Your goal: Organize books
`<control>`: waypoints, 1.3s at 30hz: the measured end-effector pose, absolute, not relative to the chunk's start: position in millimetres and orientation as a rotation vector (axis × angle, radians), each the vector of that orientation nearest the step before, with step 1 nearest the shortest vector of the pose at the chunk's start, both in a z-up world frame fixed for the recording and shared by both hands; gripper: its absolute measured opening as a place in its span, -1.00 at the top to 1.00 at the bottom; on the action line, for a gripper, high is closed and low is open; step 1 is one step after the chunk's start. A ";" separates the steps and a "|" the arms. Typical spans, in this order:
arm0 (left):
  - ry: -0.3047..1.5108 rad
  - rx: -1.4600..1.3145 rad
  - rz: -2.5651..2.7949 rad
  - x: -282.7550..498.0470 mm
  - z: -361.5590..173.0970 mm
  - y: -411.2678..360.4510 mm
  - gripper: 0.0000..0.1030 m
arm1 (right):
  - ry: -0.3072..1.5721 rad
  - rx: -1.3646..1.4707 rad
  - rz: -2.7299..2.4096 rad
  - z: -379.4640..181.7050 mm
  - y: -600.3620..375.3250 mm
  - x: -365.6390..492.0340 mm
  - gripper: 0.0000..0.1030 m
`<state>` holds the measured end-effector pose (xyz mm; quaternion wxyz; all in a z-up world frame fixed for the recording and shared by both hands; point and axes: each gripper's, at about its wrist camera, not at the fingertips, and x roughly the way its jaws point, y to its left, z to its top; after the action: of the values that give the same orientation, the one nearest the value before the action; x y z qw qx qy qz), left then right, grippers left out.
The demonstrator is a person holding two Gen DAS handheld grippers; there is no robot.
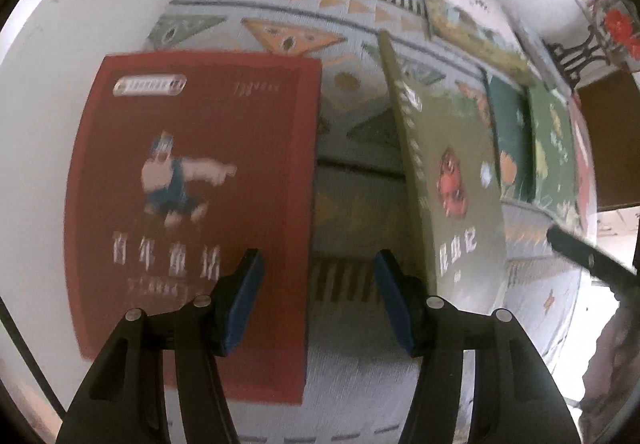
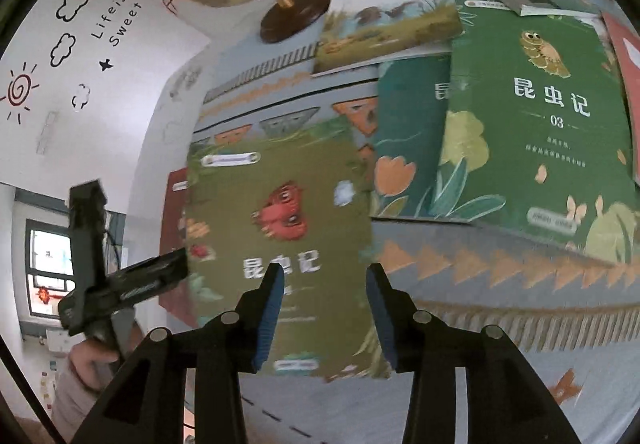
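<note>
Right gripper [image 2: 324, 284] spread, pinching nothing, hovers over the olive book's [image 2: 280, 244] near edge. Left gripper [image 1: 316, 272] also spread, between red book [image 1: 192, 204] and olive book. Farther green books [image 2: 532, 124] overlap; motion blur smears titles.

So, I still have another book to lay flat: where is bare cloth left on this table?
Bare patterned cloth lies in front of the pile, below the green book numbered 03. Another strip runs between the red book and the olive book. It is crowded where overlapping books reach the globe's base.
</note>
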<state>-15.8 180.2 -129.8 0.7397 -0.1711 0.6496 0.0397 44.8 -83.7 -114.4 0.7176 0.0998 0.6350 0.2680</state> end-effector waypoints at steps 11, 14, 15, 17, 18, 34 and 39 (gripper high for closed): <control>1.406 -0.451 0.086 -76.8 -115.4 136.7 -0.16 | 1.452 0.147 0.679 -131.0 -86.4 53.4 0.20; 1.401 -0.514 0.080 -83.0 -126.8 124.3 -0.16 | 1.453 0.105 0.709 -136.0 -80.3 54.7 0.20; 1.398 -0.514 0.078 -84.6 -128.6 120.0 -0.16 | 1.455 0.091 0.722 -137.7 -77.2 54.2 0.20; 1.390 -0.497 0.063 -82.6 -131.4 110.0 -0.16 | 1.459 0.036 0.764 -141.1 -70.5 52.4 0.20; 1.381 -0.476 0.061 -80.4 -133.3 104.6 -0.16 | 1.453 -0.006 0.787 -142.2 -67.2 50.8 0.20; 1.312 -0.528 0.083 -72.8 -143.4 115.6 -0.08 | 1.463 0.177 0.878 -169.0 -85.5 55.7 0.05; 1.314 -0.493 0.092 -73.6 -143.3 109.3 -0.04 | 1.395 0.378 1.017 -150.6 -101.1 55.0 0.07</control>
<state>-73.6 109.3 -143.3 0.7629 -0.2268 0.6040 0.0424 55.0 -101.1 -150.6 0.6343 0.1652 0.6102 0.4450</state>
